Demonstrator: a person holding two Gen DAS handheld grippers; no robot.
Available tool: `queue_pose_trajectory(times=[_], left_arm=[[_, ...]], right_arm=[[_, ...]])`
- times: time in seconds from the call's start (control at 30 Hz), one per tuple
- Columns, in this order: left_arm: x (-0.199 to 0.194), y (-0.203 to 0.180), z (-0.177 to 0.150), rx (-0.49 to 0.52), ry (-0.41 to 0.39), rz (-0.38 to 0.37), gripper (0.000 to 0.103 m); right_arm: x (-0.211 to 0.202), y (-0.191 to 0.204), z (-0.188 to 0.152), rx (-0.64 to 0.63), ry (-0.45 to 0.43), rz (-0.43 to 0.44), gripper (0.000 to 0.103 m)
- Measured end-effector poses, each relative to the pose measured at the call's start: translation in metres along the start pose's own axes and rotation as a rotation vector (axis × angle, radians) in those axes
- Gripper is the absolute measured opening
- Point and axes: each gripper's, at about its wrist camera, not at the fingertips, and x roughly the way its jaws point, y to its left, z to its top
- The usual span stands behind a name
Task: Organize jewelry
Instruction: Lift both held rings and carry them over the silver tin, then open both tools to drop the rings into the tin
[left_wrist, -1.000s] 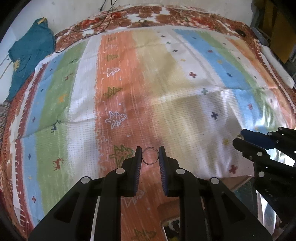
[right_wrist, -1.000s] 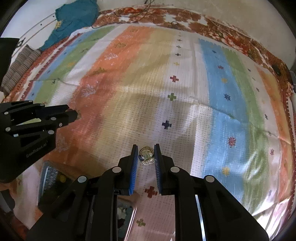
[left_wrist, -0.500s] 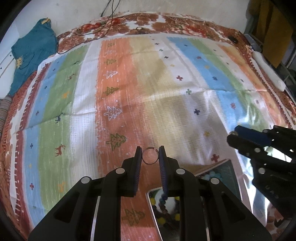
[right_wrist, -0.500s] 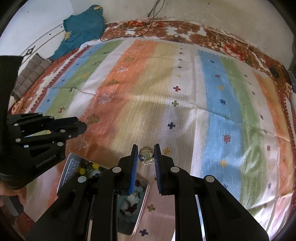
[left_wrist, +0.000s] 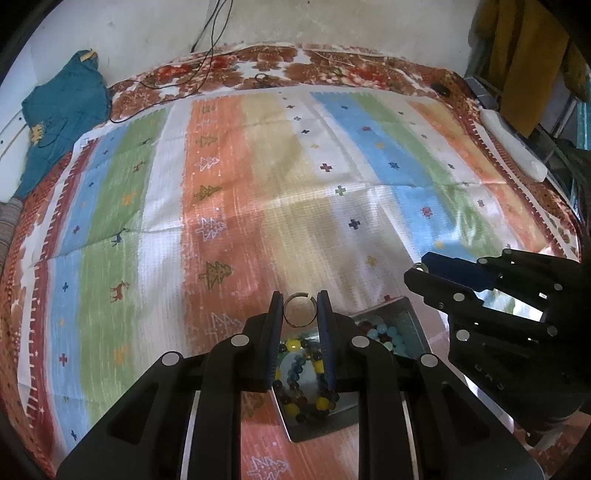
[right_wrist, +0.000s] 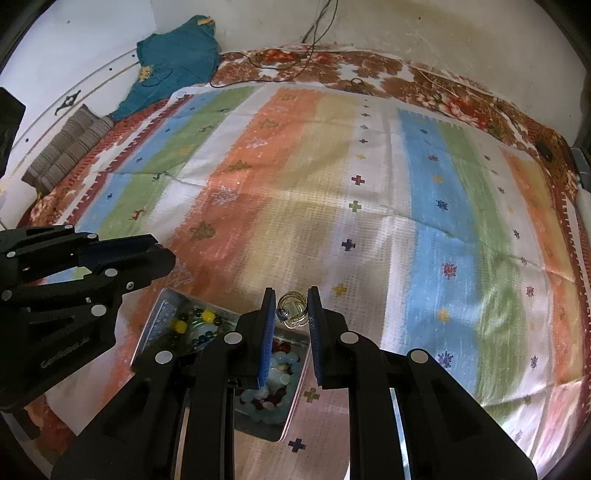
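Note:
My left gripper (left_wrist: 300, 309) is shut on a thin open metal ring (left_wrist: 300, 295), held above the striped cloth. My right gripper (right_wrist: 292, 309) is shut on a small gold coiled ring (right_wrist: 291, 303). A shiny metal tray (left_wrist: 406, 314) with two compartments lies below both grippers. It holds beaded bracelets: dark and yellow beads (left_wrist: 301, 373) in one part, pale blue and red beads (right_wrist: 271, 384) in the other. The right gripper also shows at the right of the left wrist view (left_wrist: 419, 271), and the left gripper at the left of the right wrist view (right_wrist: 162, 254).
A striped, patterned cloth (left_wrist: 258, 192) covers the bed. A teal garment (left_wrist: 59, 114) lies at the far left corner, with black cables (left_wrist: 207, 44) by the wall. A white object (left_wrist: 513, 147) lies along the right edge. Striped folded fabric (right_wrist: 66, 147) sits at the left.
Both grippers have pulled back and up with their rings still held. The metal tray with beads has come fully into view below them.

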Motion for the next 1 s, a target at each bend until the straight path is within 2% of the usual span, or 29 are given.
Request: queue_pose_trajectory(times=[0.7, 0.77, 0.83, 0.9, 1.0], left_arm=[[-0.030, -0.005, -0.024, -0.022, -0.024, -0.050, 0.020], [-0.030, -0.005, -0.026, -0.028, -0.023, -0.051, 0.026], [-0.031, -0.003, -0.029, -0.036, -0.024, -0.040, 0.029], [-0.032, -0.001, -0.032, -0.049, -0.021, -0.036, 0.033], [-0.036, 0.002, -0.040, -0.063, -0.021, -0.025, 0.034]], right_arm=[[-0.019, 0.019, -0.021, -0.017, 0.000, 0.061, 0.018], [-0.020, 0.019, -0.023, -0.022, -0.002, 0.054, 0.022], [-0.022, 0.019, -0.026, -0.023, -0.005, 0.047, 0.033], [-0.025, 0.018, -0.028, -0.025, -0.007, 0.041, 0.033], [-0.030, 0.016, -0.033, -0.021, -0.011, 0.033, 0.034]])
